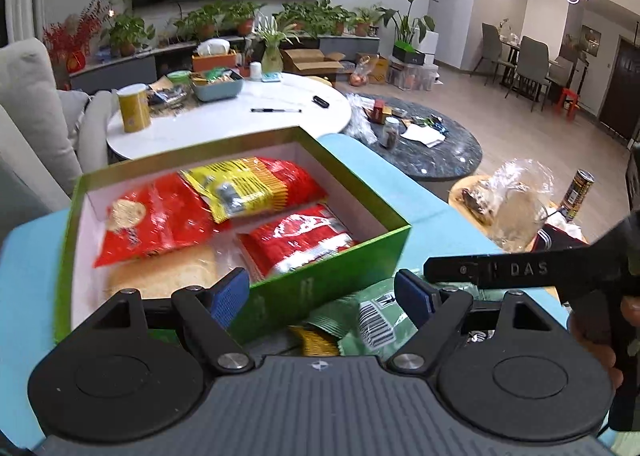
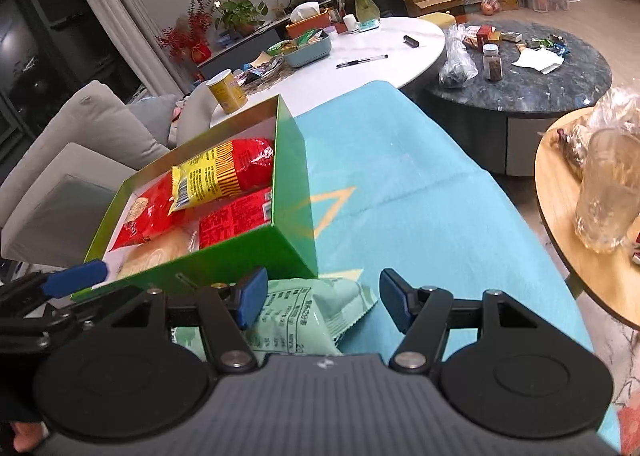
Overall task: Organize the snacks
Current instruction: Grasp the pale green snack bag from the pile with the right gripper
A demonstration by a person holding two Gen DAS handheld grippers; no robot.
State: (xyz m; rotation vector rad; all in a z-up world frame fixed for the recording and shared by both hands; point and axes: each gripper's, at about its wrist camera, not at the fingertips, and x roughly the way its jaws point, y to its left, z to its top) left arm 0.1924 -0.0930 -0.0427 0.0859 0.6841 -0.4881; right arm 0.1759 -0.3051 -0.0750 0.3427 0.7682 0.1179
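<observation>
A green box [image 1: 360,248] stands on a teal cloth [image 2: 400,175]. In it lie a red packet [image 1: 152,215], a yellow packet [image 1: 240,191], a second red packet [image 1: 296,240] and a pale bread pack [image 1: 160,276]. A light green snack packet [image 2: 316,308] lies on the cloth by the box's near corner. My right gripper [image 2: 323,302] is open above it, pads off it. My left gripper [image 1: 322,298] is open over the box's near edge, with the same green packet [image 1: 372,316] below. One black finger of the right gripper [image 1: 480,270] crosses the left wrist view.
A gold-coloured wrapper [image 1: 314,342] lies beside the green packet. A round wooden table [image 2: 560,215] with a plastic bag [image 2: 608,183] stands to the right. Beyond are a white table [image 2: 360,55], a dark marble table [image 2: 540,87] and, at left, a grey sofa [image 2: 80,127].
</observation>
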